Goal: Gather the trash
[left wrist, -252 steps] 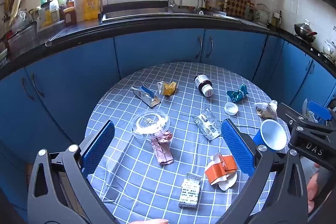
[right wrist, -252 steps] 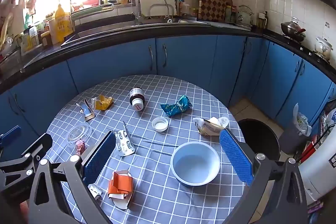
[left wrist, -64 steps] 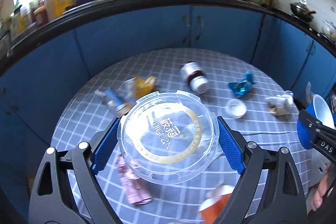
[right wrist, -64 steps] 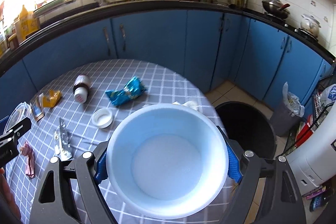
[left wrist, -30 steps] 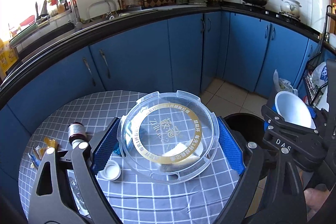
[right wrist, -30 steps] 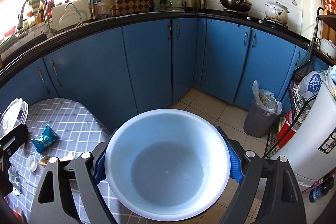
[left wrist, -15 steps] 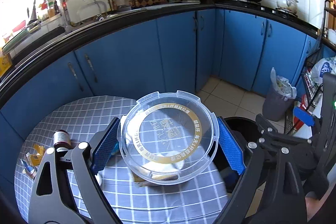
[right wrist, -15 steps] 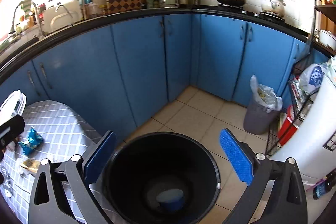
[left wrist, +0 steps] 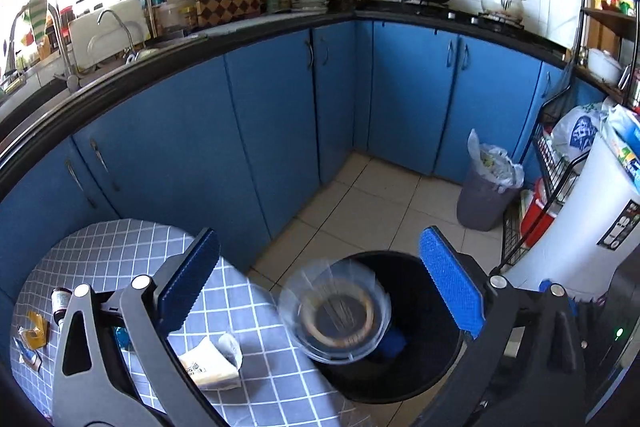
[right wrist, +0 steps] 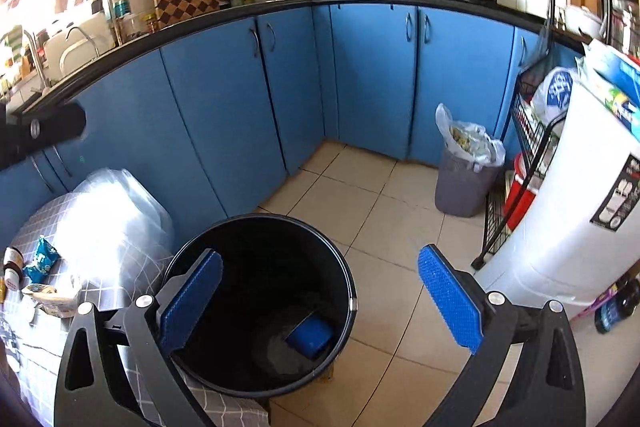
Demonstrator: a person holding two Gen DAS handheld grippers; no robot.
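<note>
My left gripper (left wrist: 320,287) is open and empty above the black trash bin (left wrist: 436,367). The clear plastic lid (left wrist: 335,311) with a gold ring is blurred in mid-air, falling over the bin's mouth. It shows as a bright blur in the right wrist view (right wrist: 108,223). My right gripper (right wrist: 320,295) is open and empty over the same bin (right wrist: 344,291). The blue cup (right wrist: 309,338) lies at the bin's bottom. Left on the checked table (left wrist: 120,251) are a crumpled paper wrapper (left wrist: 210,363), a brown bottle (left wrist: 61,301) and a yellow wrapper (left wrist: 34,329).
Blue cabinets (left wrist: 280,131) curve behind the table and bin. A grey bin with a plastic bag (left wrist: 486,187) stands on the tiled floor. A white appliance (right wrist: 560,219) and a wire rack (right wrist: 516,179) are at the right. A blue snack wrapper (right wrist: 40,259) lies on the table.
My left gripper has opened and let go of the clear lid, which now drops toward the bin. Both grippers have shifted a little to the right over the bin.
</note>
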